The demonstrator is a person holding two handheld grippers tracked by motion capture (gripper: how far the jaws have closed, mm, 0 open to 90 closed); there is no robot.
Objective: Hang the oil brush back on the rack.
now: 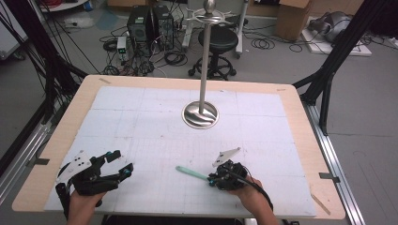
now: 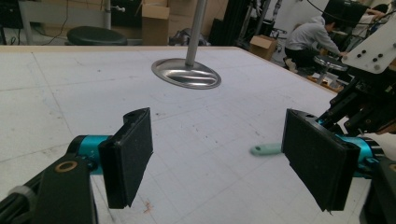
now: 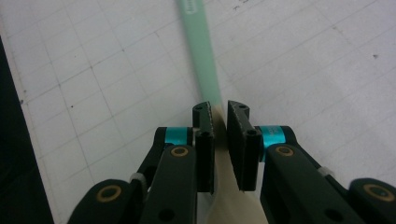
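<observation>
A slim mint-green utensil [image 1: 190,172] lies on the white gridded mat, its free end pointing left and away. My right gripper [image 1: 211,180] is shut on its near end; in the right gripper view the green shaft [image 3: 203,60] runs up from between the nearly touching pads, right gripper [image 3: 220,112]. The left gripper [image 1: 121,163] rests at the front left of the mat, open, with nothing between its pads. In the left gripper view, the left gripper [image 2: 219,158] looks across bare mat, with the utensil's tip [image 2: 265,149] and the right gripper's body [image 2: 369,102] at the right.
A tall metal stand with a round shiny base [image 1: 200,115] rises from the middle of the table [image 1: 300,140]. Beyond the far edge are a black stool [image 1: 218,40], computer cases [image 1: 149,23] and cables. A person [image 2: 310,39] crouches in the background.
</observation>
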